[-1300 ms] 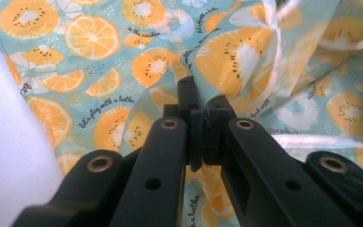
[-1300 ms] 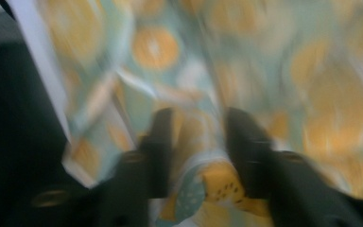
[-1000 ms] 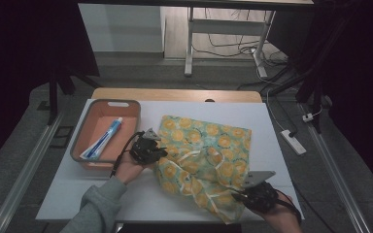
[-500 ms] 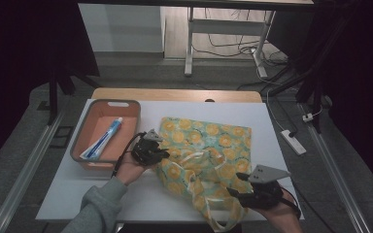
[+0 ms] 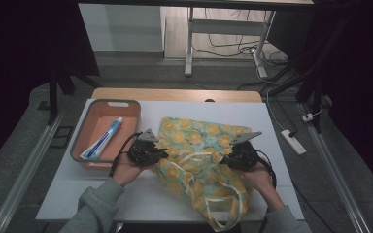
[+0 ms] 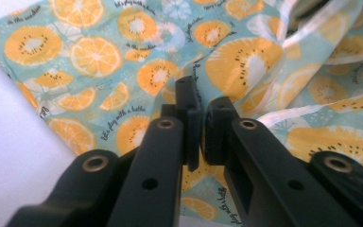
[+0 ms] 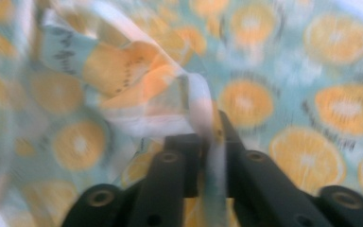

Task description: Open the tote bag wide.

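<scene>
A teal bag printed with orange slices (image 5: pixel 204 133) lies crumpled on the white table (image 5: pixel 126 194). My left gripper (image 5: pixel 162 153) is at the bag's left edge. In the left gripper view its jaws (image 6: pixel 201 101) pinch a raised fold of the bag (image 6: pixel 94 56) and have just been easing open a little, with the fabric still between them. My right gripper (image 5: pixel 226 158) is at the bag's right side. Its jaws (image 7: pixel 212 137) have just been closing, and a pale trim strip of the bag (image 7: pixel 335 109) is caught between them. That view is blurred.
An orange tray (image 5: pixel 116 102) stands at the left of the table with a toothpaste tube (image 5: pixel 102 141) lying in it. The bag's lower end hangs toward the table's front edge. A white power strip (image 5: pixel 293 141) lies on the floor to the right.
My right gripper left the bag's near right corner, opened, moved farther up the bag's right side and shut on its trim. The bag is more bunched. The left gripper has stayed put.
</scene>
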Motion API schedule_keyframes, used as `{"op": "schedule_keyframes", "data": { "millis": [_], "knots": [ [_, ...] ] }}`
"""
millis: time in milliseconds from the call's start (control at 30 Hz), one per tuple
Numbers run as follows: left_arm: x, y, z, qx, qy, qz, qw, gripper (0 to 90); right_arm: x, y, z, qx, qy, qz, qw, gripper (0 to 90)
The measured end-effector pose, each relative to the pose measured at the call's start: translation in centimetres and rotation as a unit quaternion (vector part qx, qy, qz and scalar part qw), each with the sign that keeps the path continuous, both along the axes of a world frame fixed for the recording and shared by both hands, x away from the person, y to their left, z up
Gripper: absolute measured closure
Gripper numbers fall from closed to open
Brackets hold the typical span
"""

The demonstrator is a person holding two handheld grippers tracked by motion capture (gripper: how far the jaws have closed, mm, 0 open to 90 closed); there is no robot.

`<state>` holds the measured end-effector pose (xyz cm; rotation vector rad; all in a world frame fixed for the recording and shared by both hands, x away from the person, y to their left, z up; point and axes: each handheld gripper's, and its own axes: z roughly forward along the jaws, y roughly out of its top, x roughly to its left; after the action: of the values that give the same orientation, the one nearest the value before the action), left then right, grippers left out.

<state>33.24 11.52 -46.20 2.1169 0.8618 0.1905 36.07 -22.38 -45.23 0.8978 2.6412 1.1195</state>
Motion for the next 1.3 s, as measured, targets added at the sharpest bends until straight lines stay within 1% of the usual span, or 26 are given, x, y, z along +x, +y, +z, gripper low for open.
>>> {"op": "schedule_keyframes", "data": {
  "millis": [67,133,167,200,233,267,300,333,367,400,500,533,633,700,800,900,1033,1133,1233,1267,1300],
  "knots": [
    [0.0,0.0,0.1,-0.003,-0.005,0.005,1.0000,82.5,0.0,0.0,1.3,0.024,-0.007,0.007,0.9997,88.0],
    [0.0,-0.1,0.2,-0.008,-0.012,0.009,0.9999,78.6,-0.2,0.1,2.6,0.041,-0.026,0.009,0.9988,88.2],
    [0.0,-0.2,0.3,-0.012,-0.014,0.009,0.9998,73.4,-0.3,0.2,3.6,0.057,-0.045,0.002,0.9974,88.3],
    [-0.1,-0.3,0.4,-0.015,-0.018,0.005,0.9997,69.5,-0.2,0.3,3.9,0.060,-0.050,-0.006,0.9969,88.3],
    [-0.2,-0.4,0.5,-0.017,-0.022,-0.001,0.9996,64.4,0.0,0.3,4.0,0.062,-0.052,-0.010,0.9966,88.4],
    [-0.3,-0.5,0.6,-0.019,-0.028,-0.001,0.9994,64.4,0.0,0.3,4.0,0.062,-0.052,-0.010,0.9966,88.4],
    [-0.5,-0.6,0.8,-0.018,-0.033,-0.003,0.9993,55.3,0.5,0.2,3.8,0.069,-0.049,-0.020,0.9962,88.5],
    [-0.7,-0.6,1.0,-0.019,-0.037,-0.006,0.9991,55.3,0.5,0.2,3.8,0.069,-0.049,-0.020,0.9962,88.5],
    [-0.9,-0.6,1.3,-0.022,-0.040,-0.009,0.9989,48.7,1.1,0.2,3.4,0.072,-0.043,-0.025,0.9962,88.5],
    [-1.0,-0.6,1.5,-0.024,-0.042,-0.012,0.9988,48.7,1.1,0.2,3.4,0.072,-0.043,-0.025,0.9962,88.5],
    [-1.4,-0.5,2.1,-0.030,-0.044,-0.021,0.9984,40.6,1.8,0.3,2.9,0.078,-0.035,-0.033,0.9958,88.5],
    [-1.5,-0.4,2.2,-0.031,-0.044,-0.022,0.9983,40.6,1.8,0.3,2.9,0.078,-0.035,-0.033,0.9958,88.5],
    [-1.8,-0.2,2.6,-0.028,-0.040,-0.027,0.9984,34.3,2.1,0.6,2.6,0.073,-0.034,-0.041,0.9959,88.5],
    [-2.1,-0.1,2.9,-0.026,-0.042,-0.032,0.9983,32.2,2.3,0.6,2.4,0.075,-0.033,-0.047,0.9955,88.5],
    [-2.6,0.3,3.6,-0.033,-0.047,-0.036,0.9977,31.3,2.7,0.6,2.2,0.078,-0.030,-0.051,0.9952,88.5],
    [-3.2,0.5,4.2,-0.038,-0.047,-0.042,0.9973,30.4,3.3,1.0,1.9,0.080,-0.024,-0.056,0.9950,88.5],
    [-3.7,0.6,4.4,-0.031,-0.052,-0.048,0.9970,30.0,3.7,1.4,1.6,0.080,-0.022,-0.055,0.9950,88.5],
    [-3.4,1.0,4.4,-0.022,-0.054,-0.039,0.9975,29.7,3.9,1.6,1.5,0.080,-0.021,-0.056,0.9950,88.5],
    [-3.0,1.9,4.3,-0.007,-0.058,-0.019,0.9981,29.7,4.0,1.9,1.5,0.078,-0.021,-0.056,0.9952,88.5],
    [-2.7,2.4,4.3,-0.003,-0.057,-0.011,0.9983,29.7,3.9,1.9,1.4,0.078,-0.022,-0.055,0.9952,88.5],
    [-2.4,2.8,4.3,-0.005,-0.052,-0.004,0.9986,29.7,3.9,1.9,1.5,0.079,-0.021,-0.055,0.9951,88.5]
  ]
}}
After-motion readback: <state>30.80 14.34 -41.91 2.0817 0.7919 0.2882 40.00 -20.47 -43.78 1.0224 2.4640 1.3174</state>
